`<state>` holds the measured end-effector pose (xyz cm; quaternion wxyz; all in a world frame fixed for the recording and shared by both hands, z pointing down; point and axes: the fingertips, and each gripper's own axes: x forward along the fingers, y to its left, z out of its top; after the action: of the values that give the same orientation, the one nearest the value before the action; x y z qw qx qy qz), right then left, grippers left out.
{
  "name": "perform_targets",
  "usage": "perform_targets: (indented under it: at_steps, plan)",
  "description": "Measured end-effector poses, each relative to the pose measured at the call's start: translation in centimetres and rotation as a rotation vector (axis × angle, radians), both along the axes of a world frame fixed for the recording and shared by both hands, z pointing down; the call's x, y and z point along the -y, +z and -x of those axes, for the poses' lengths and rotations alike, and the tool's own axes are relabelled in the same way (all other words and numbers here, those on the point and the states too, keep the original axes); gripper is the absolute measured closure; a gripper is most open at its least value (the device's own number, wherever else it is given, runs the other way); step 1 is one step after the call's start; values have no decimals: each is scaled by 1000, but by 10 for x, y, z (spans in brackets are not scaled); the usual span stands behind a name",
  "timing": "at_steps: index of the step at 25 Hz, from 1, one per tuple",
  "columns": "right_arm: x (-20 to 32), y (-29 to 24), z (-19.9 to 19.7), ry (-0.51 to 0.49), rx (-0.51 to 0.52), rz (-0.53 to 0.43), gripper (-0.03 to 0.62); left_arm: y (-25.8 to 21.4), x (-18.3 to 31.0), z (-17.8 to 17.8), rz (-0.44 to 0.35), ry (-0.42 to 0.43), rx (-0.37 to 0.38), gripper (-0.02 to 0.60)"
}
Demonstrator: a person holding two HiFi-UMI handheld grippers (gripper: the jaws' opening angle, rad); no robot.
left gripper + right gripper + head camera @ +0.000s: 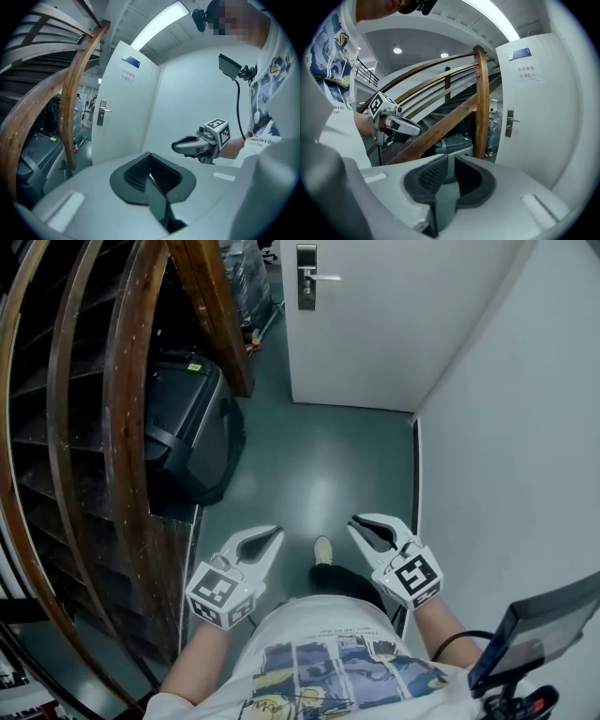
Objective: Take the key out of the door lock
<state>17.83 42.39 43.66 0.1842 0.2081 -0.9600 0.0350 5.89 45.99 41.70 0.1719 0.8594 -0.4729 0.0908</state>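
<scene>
Both tools hang low in front of the person in a narrow passage, well apart from the door. The left tool (274, 534), a smooth pale-grey plastic shell with dark ribbed pads, has its 2 jaws pressed together with nothing between them. The right tool (357, 524), of the same make, has its jaws standing a little apart, and only the floor shows through the gap. Each carries a white cube printed with black square markers. At the far end of the passage stands a plain white door (394, 324) with a tall brushed-metal lock plate (307, 277) and a straight lever handle (325, 278) pointing to the right. The key would be in that plate, but it is too small there to make out. The floor (319, 456) is a glossy grey-green sheet that reflects the ceiling light. Along the left side run curved, varnished wooden handrails (122, 427), with a black moulded case (187, 423) of rounded corners lying beside them. A smooth white wall (525, 427) closes the right side.
</scene>
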Motion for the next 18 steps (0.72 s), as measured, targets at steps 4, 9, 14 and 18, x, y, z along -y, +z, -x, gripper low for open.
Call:
perform_targets:
  at_steps: [4, 9, 14, 18]
  plan:
    - [53, -9, -4, -27, 14, -6, 563, -21, 53, -6, -40, -24, 31, 575]
    - [121, 2, -15, -48, -14, -8, 563, -27, 115, -15, -40, -41, 51, 565]
    - [160, 12, -7, -30, -4, 22, 563, -21, 149, -5, -21, -55, 30, 557]
    - [191, 17, 9, -24, -10, 30, 563, -14, 182, 12, -9, -53, 12, 543]
